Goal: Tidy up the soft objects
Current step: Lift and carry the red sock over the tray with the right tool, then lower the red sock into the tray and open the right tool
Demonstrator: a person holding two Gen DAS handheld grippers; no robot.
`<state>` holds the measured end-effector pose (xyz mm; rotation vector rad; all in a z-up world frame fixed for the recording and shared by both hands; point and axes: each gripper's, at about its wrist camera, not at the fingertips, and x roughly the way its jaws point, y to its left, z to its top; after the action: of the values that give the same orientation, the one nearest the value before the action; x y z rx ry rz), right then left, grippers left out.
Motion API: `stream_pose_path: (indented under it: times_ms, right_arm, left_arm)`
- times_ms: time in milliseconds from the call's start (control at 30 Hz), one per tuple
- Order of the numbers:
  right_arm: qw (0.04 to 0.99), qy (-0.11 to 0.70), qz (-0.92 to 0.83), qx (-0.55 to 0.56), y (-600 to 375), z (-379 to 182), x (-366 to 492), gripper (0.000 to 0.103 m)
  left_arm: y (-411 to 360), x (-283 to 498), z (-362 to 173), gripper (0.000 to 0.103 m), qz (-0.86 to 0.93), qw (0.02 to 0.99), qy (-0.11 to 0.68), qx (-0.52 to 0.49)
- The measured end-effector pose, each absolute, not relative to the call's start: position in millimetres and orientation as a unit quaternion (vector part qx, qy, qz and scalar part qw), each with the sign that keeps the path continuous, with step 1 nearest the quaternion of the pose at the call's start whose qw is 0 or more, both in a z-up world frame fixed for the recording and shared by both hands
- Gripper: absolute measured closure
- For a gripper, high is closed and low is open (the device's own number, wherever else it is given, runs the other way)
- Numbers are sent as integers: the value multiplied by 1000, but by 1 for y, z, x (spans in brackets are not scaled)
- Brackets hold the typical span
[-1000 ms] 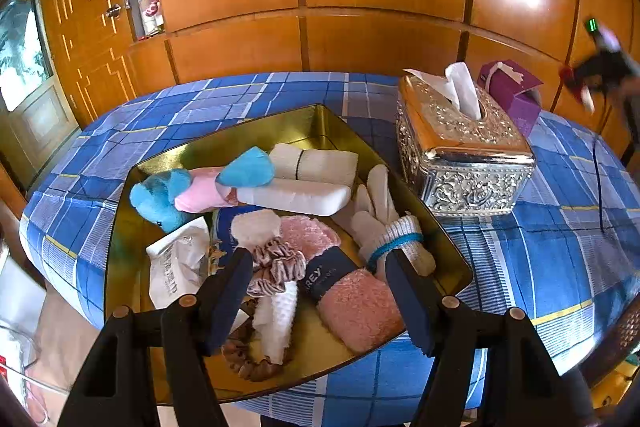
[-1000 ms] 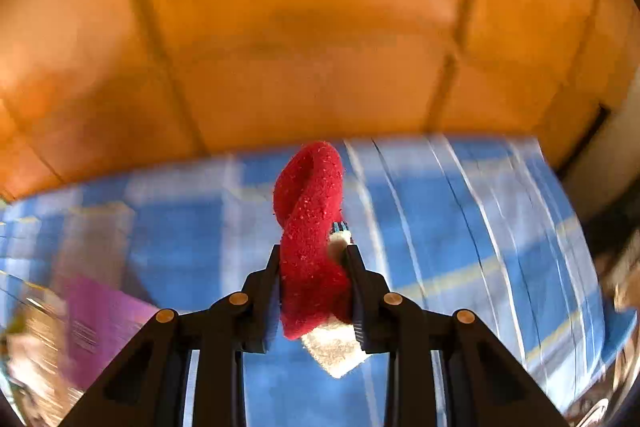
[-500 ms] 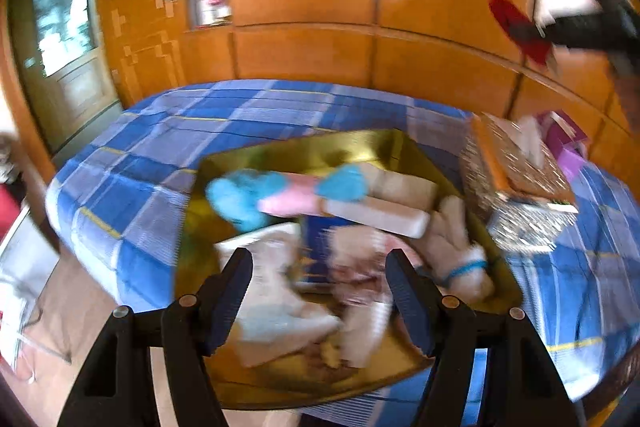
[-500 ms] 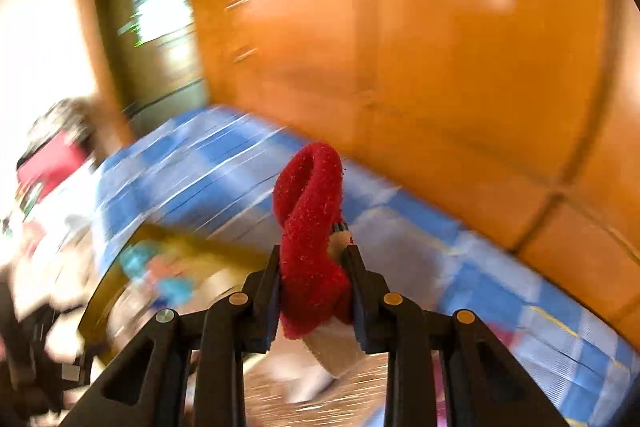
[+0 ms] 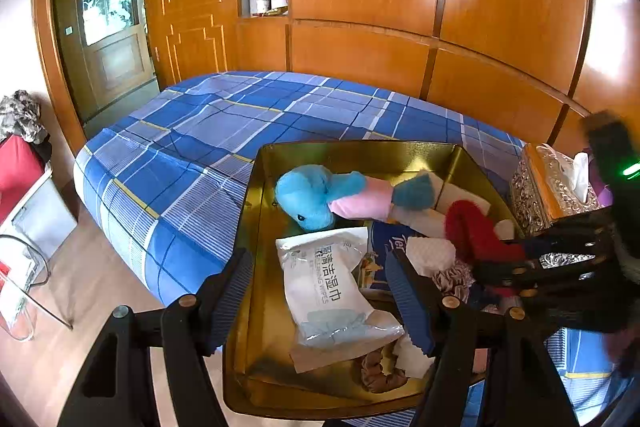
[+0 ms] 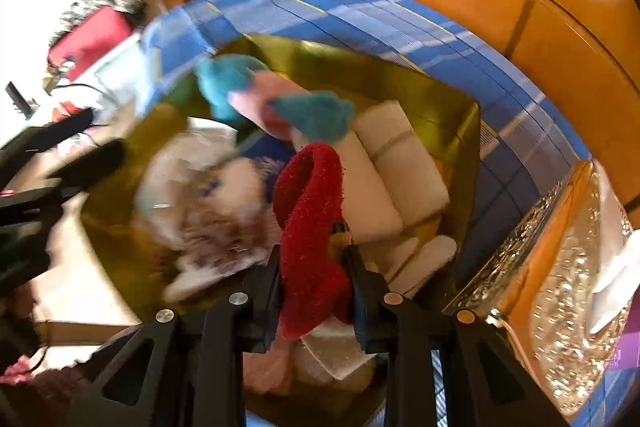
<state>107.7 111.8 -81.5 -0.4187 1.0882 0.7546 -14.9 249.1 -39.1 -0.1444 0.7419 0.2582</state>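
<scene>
A gold tray (image 5: 360, 151) on the blue plaid bed holds soft things: a blue and pink plush toy (image 5: 328, 197), a wet-wipes pack (image 5: 332, 291), rolled white towels (image 6: 396, 163), scrunchies (image 5: 450, 279). My right gripper (image 6: 314, 267) is shut on a red fuzzy sock (image 6: 312, 211) and holds it over the tray's right half; the sock also shows in the left wrist view (image 5: 472, 231). My left gripper (image 5: 320, 295) is open and empty, its fingers on either side of the wipes pack at the tray's near left corner.
A silver ornate tissue box (image 5: 552, 187) stands right of the tray on the plaid bed cover (image 5: 200, 147). Wooden wardrobe panels (image 5: 400, 7) rise behind. A red case (image 5: 16, 171) and floor lie to the left, beyond the bed's edge.
My right gripper has swung down from high at the right to over the tray, still holding the red sock. My left gripper has shifted left along the tray's near edge.
</scene>
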Motion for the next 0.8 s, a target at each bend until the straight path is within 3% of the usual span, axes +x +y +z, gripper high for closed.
stream_pose_path:
  times_ms: [167,633,800]
  right_arm:
    - [792,493,304,-194,115,-96,116,75]
    - [803,489,276,-203,110,-101,102,75]
    - [813,476,290,-168,103,-91,101,67]
  left_arm:
    - [246,-17,-37,19,127,924,353,-75]
    - [238,-19,-37,15,128,924,353,-71]
    - [240,-20,-36,9,134,925,348,-72]
